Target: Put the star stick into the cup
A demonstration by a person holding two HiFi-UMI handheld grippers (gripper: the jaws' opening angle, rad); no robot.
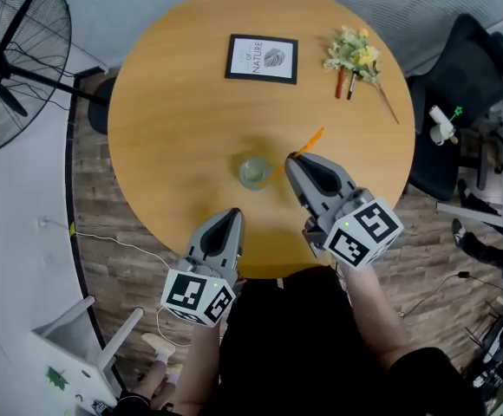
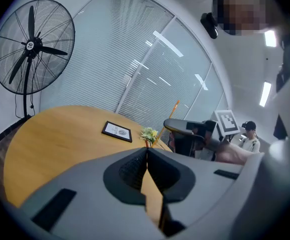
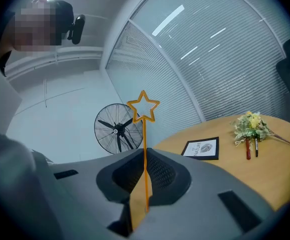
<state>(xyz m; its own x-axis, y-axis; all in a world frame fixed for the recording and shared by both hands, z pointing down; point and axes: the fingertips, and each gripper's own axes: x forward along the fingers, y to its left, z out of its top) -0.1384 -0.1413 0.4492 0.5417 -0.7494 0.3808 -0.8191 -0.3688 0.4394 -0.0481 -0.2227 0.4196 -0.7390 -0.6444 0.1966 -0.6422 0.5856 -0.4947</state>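
Note:
My right gripper (image 1: 293, 159) is shut on the orange star stick (image 1: 310, 139), which pokes out past its tips toward the table's far side. In the right gripper view the stick (image 3: 145, 149) stands up between the closed jaws, its star outline at the top. A small clear glass cup (image 1: 255, 172) stands on the round wooden table (image 1: 182, 120), just left of the right gripper's tips. My left gripper (image 1: 231, 216) hovers at the table's near edge, jaws closed with nothing in them. The left gripper view shows the right gripper (image 2: 171, 125) with the stick (image 2: 172, 111) rising from it.
A framed print (image 1: 262, 58) lies at the table's far side. A small flower bunch (image 1: 355, 56) with two pens lies at the far right. A standing fan (image 1: 13, 63) is left of the table, a black office chair (image 1: 460, 85) to the right.

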